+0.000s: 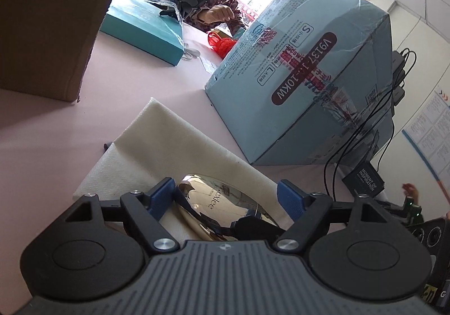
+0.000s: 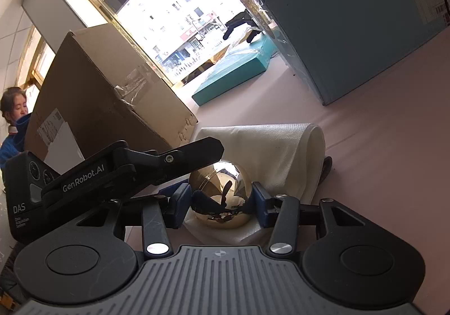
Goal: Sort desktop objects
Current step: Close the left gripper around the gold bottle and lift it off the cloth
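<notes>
A mirror-bright, egg-shaped metal object (image 1: 222,202) lies on a folded white cloth (image 1: 146,146) on the pink table (image 1: 42,146). My left gripper (image 1: 225,194) is open wide, with one blue pad on each side of the object and a gap on its right. In the right wrist view, my right gripper (image 2: 220,202) has both blue pads pressed against the metal object (image 2: 222,191), which rests on the cloth (image 2: 270,146). One black finger of the left gripper (image 2: 197,156) reaches over the object from the left.
A large light-blue carton (image 1: 295,76) stands right of the cloth and a brown carton (image 1: 42,19) stands to its left. Behind them are a flat teal box (image 1: 140,31), a red bundle (image 1: 222,45) and a seated person (image 1: 225,5). Black cables (image 1: 365,132) hang at the right.
</notes>
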A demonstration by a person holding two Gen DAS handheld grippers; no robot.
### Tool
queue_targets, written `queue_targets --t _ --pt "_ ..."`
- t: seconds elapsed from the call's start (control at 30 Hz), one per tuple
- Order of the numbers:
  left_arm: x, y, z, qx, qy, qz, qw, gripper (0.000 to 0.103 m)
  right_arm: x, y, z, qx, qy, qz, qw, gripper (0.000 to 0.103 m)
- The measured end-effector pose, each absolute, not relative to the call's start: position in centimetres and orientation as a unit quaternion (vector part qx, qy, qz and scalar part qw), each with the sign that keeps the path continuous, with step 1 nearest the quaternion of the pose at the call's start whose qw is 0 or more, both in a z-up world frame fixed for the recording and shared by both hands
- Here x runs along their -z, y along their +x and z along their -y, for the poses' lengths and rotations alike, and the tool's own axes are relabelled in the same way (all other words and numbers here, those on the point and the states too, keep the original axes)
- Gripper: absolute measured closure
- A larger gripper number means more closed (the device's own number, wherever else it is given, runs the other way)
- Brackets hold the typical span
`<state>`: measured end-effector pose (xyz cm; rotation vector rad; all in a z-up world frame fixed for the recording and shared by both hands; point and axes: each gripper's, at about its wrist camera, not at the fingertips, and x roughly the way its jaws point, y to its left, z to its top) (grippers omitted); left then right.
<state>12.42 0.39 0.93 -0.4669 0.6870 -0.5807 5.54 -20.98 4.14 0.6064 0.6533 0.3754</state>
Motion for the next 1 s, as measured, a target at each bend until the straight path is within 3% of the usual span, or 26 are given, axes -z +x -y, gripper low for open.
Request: queue_targets --t 0.6,1.0 --pt "-1.6 10.9 -1.2 0.246 -0.242 -0.331 0.878 0.028 -5.4 4.9 20.6 -0.182 0.309 -0.311 0.880 0.062" --pt "-1.5 10.0 0.4 0.221 -0.150 -0.319 0.909 0.028 -5.5 3.9 16.0 -0.187 0.136 -0.307 0.923 0.060"
